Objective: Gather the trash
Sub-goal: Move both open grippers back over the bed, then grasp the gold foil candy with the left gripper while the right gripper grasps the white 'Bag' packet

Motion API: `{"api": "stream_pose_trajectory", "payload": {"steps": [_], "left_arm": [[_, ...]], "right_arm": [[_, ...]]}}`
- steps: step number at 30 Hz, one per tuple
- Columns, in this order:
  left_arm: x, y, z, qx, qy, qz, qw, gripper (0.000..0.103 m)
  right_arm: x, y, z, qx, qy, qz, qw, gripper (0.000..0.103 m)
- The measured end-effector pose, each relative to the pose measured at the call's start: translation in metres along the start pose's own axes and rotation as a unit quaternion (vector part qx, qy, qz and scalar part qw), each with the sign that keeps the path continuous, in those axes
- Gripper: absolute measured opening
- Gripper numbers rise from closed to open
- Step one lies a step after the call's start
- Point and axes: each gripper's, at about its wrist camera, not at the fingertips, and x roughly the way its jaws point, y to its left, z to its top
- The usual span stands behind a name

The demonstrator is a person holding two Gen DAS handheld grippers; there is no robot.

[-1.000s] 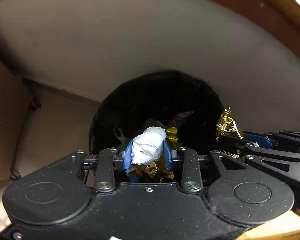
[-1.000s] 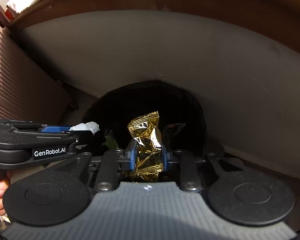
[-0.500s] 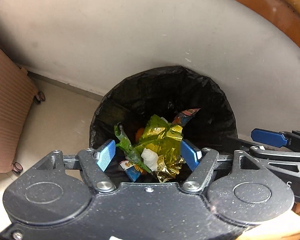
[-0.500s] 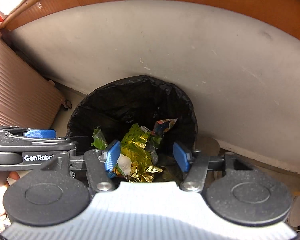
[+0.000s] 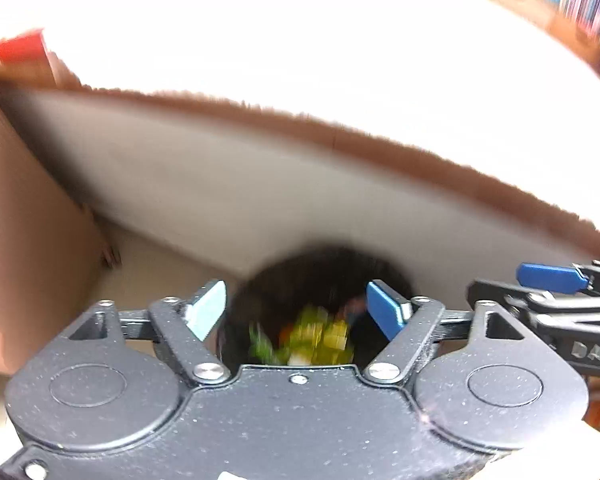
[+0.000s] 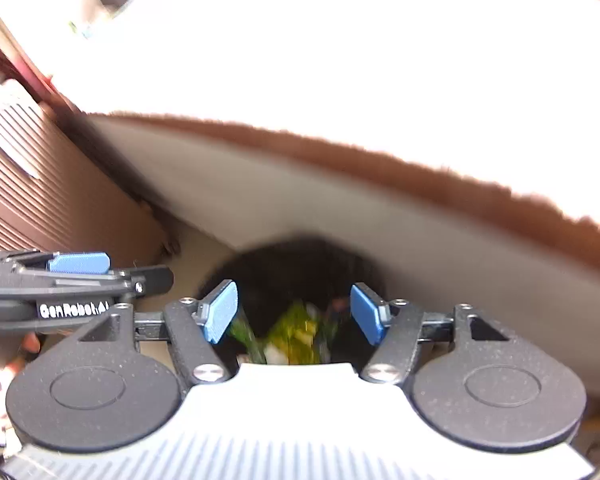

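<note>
**A:** What could go wrong from here?

**B:** Mostly bumping. The left gripper [image 5: 296, 312] and the right gripper [image 6: 294, 314] hang side by side over the same black-lined trash bin [image 5: 320, 268], and each shows at the edge of the other's view. Swing either sideways and, I'd judge, they knock together. The table edge [image 5: 340, 128] also looms just ahead of and above both, so a careless lift forward could clip it. Both pictures are smeared, so I can't judge the gaps finely.

**A:** Are they carrying anything?

**B:** No. On both, the blue pads stand spread wide with nothing between them: released, empty.

**A:** And the trash?

**B:** Down in the bin, below and just ahead of the fingers: a blurred heap of yellow-green wrappers [image 5: 312, 340] with a white scrap in it, seen too in the right wrist view [image 6: 292, 336].

**A:** The pose?

**B:** Both tilt downward and forward toward the bin mouth, roughly level with each other. A person's fingers [image 6: 30, 344] show under the left tool.
</note>
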Motion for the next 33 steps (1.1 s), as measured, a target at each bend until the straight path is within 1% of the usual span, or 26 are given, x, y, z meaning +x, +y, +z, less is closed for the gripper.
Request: {"api": "stream_pose_trajectory", "payload": {"steps": [2, 3, 5, 8, 9, 10, 13, 14, 16, 19, 20, 21, 26, 30, 33], "left_arm": [[-0.026, -0.005, 0.027, -0.007, -0.037, -0.001, 0.9993, 0.088], [-0.040, -0.009, 0.045, -0.012, -0.060, -0.002, 0.9981, 0.089], [-0.059, -0.019, 0.078, -0.019, -0.098, -0.001, 0.9950, 0.096], [-0.070, -0.039, 0.131, -0.029, -0.142, 0.002, 0.9894, 0.099], [-0.070, -0.046, 0.149, -0.030, -0.149, 0.001, 0.9884, 0.099], [-0.067, -0.053, 0.165, -0.031, -0.152, -0.001, 0.9879, 0.099], [-0.045, -0.070, 0.224, -0.044, -0.153, -0.001, 0.9872, 0.099], [-0.037, -0.075, 0.239, -0.047, -0.153, -0.002, 0.9870, 0.099], [-0.003, -0.086, 0.279, -0.055, -0.148, 0.007, 0.9874, 0.099], [0.048, -0.093, 0.317, -0.057, -0.141, 0.024, 0.9881, 0.099], [0.058, -0.096, 0.326, -0.057, -0.138, 0.029, 0.9884, 0.099], [0.075, -0.098, 0.337, -0.059, -0.131, 0.034, 0.9891, 0.099], [0.134, -0.108, 0.375, -0.056, -0.098, 0.042, 0.9927, 0.099], [0.178, -0.119, 0.393, -0.030, -0.077, 0.063, 0.9946, 0.099], [0.205, -0.122, 0.403, -0.026, -0.059, 0.071, 0.9953, 0.099]], "right_arm": [[-0.033, -0.003, 0.025, -0.013, -0.033, 0.006, 0.999, 0.080], [-0.047, -0.006, 0.038, -0.018, -0.049, 0.007, 0.999, 0.081], [-0.071, -0.015, 0.068, -0.025, -0.083, 0.002, 0.996, 0.083], [-0.097, -0.039, 0.124, -0.027, -0.131, -0.010, 0.991, 0.086], [-0.100, -0.047, 0.139, -0.026, -0.141, -0.015, 0.990, 0.086], [-0.104, -0.059, 0.162, -0.026, -0.151, -0.021, 0.988, 0.086], [-0.093, -0.088, 0.215, -0.036, -0.169, -0.041, 0.984, 0.086], [-0.086, -0.097, 0.232, -0.041, -0.167, -0.045, 0.984, 0.086], [-0.066, -0.116, 0.265, -0.048, -0.162, -0.052, 0.984, 0.086], [-0.035, -0.131, 0.298, -0.076, -0.143, -0.060, 0.985, 0.086], [-0.019, -0.135, 0.306, -0.087, -0.133, -0.060, 0.985, 0.086], [-0.006, -0.138, 0.311, -0.095, -0.121, -0.056, 0.986, 0.086], [0.045, -0.143, 0.326, -0.118, -0.077, -0.035, 0.989, 0.086], [0.076, -0.143, 0.336, -0.124, -0.058, -0.024, 0.990, 0.086], [0.098, -0.142, 0.345, -0.127, -0.045, -0.024, 0.991, 0.086]]}}
